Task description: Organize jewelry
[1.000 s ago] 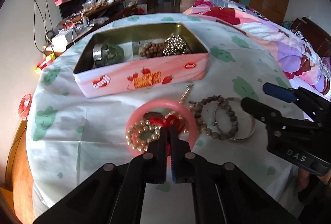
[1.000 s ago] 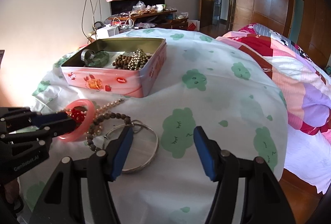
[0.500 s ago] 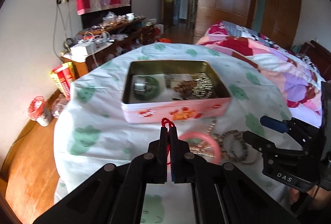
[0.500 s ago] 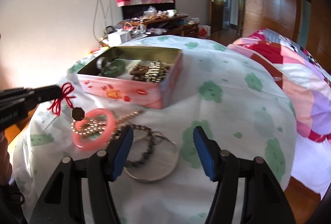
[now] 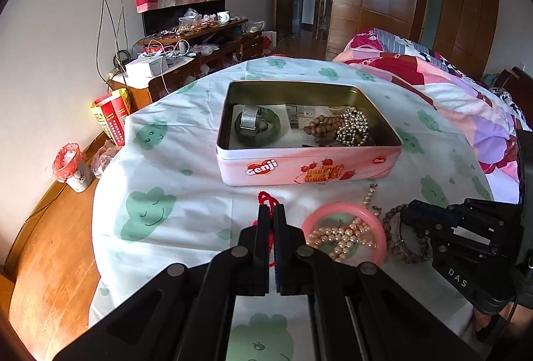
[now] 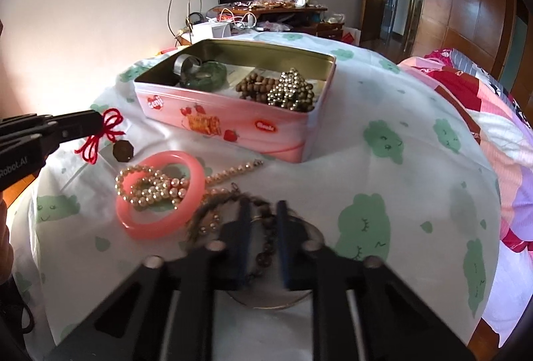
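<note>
Red knotted-cord charm (image 6: 100, 136) with dark pendant, pinched in clamped left gripper (image 5: 272, 214) above cloth before open pink Genji tin (image 5: 309, 168) holding green bangle (image 5: 258, 126), brown beads (image 5: 324, 128), right gripper (image 6: 261, 214) closing over dark bead bracelet (image 6: 263, 251).

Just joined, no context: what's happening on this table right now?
A person is sorting jewelry into the pink tin. The left gripper is shut on a red knotted cord with a dark pendant hanging clear of the cloth. The right gripper is closing around the brown bead bracelet. The pink bangle and pearl strands are untouched.
</note>
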